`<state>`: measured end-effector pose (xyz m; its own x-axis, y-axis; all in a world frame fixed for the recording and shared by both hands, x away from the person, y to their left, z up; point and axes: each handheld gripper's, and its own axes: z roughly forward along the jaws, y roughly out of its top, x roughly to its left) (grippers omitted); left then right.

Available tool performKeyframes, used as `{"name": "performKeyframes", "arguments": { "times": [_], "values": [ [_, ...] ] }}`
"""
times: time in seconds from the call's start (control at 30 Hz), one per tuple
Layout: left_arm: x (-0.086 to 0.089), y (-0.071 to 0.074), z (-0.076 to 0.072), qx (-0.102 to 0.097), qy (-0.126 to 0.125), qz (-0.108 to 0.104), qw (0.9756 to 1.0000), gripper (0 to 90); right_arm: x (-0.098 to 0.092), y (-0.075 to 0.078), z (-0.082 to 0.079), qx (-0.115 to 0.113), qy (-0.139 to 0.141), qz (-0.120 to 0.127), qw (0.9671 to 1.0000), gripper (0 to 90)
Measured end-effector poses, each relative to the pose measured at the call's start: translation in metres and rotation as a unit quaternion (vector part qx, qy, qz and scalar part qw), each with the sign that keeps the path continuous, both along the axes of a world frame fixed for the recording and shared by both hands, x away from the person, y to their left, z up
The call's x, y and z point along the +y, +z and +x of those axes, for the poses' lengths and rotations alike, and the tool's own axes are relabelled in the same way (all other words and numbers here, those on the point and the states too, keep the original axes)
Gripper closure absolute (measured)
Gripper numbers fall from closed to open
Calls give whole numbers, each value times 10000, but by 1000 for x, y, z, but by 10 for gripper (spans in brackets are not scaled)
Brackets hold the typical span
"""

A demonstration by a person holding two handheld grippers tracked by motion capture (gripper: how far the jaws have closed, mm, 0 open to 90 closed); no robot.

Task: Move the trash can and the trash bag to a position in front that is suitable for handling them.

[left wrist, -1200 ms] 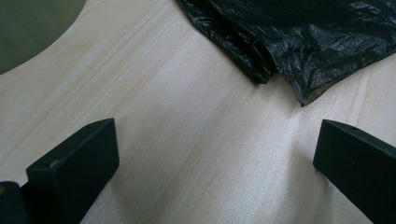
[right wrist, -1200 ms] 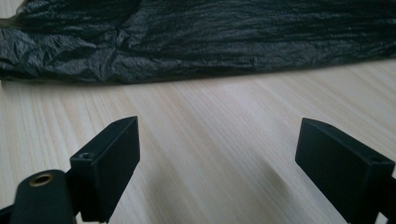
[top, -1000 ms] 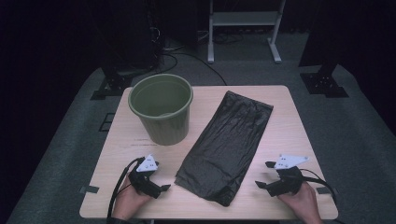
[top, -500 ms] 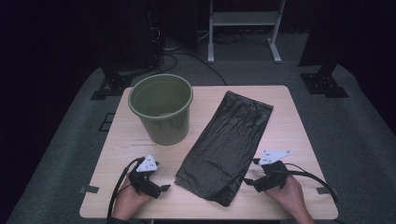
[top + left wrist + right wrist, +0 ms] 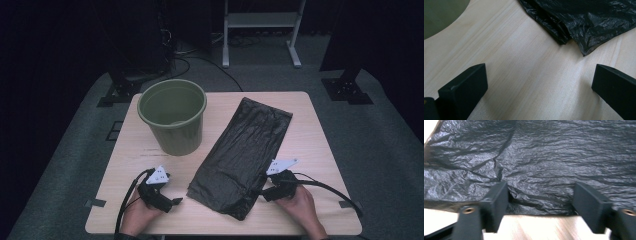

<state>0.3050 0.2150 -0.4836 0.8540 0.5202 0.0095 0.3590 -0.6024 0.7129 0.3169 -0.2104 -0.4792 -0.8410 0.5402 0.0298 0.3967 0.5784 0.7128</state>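
Black plastic bag [image 5: 240,156], crinkled and flat, lying slantwise across the middle of a pale wooden table [image 5: 320,125], its near end toward the bottom of the frame. Green bucket [image 5: 173,116] upright at upper left of the tabletop, just beside the bag.

Right gripper [image 5: 261,190] at lower right, pressed in at the bag's edge; jaws part open and just been closing, film bunching between them but not yet pinched. Left gripper [image 5: 176,201] at lower left, jaws spread wide over bare wood, holding nothing, bag corner [image 5: 574,45] near ahead.

Likely trouble: thin film sliding out of the closing jaws, or only the top layer caught, leaving the bag shut. Possible dragging of the whole bag against the bucket.

Count: one bag, one bucket, one table, two grippers, two hands.
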Motion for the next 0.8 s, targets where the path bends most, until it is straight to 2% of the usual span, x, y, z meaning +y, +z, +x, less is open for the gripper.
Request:
{"name": "performKeyframes", "arguments": {
  "times": [0.03,0.07,0.1,0.13,0.3,0.33,0.5,0.8],
  "values": [
    [0,0,0,0,0,0,10000,0,0,0,0,0,0,0,10000,312],
    [0,0,0,-1,-1,2,10000,0,-1,0,-1,-96,-29,-45,9999,407],
    [0,0,0,-1,-1,2,10000,0,-1,0,-1,-96,-29,-45,9999,407],
    [0,0,0,-2,0,1,10000,0,-1,2,-2,-99,-26,-30,9999,555],
    [0,0,0,-1,-1,2,10000,0,-3,3,0,-8,-46,14,10000,833],
    [0,0,0,-1,-1,2,10000,0,-3,3,0,25,-30,22,10000,867],
    [0,0,0,-1,-2,3,10000,0,-4,4,1,106,2,17,9999,893],
    [0,0,0,-3,-4,8,10000,0,-13,12,-9,42,11,-130,9999,896]
  ]
}}
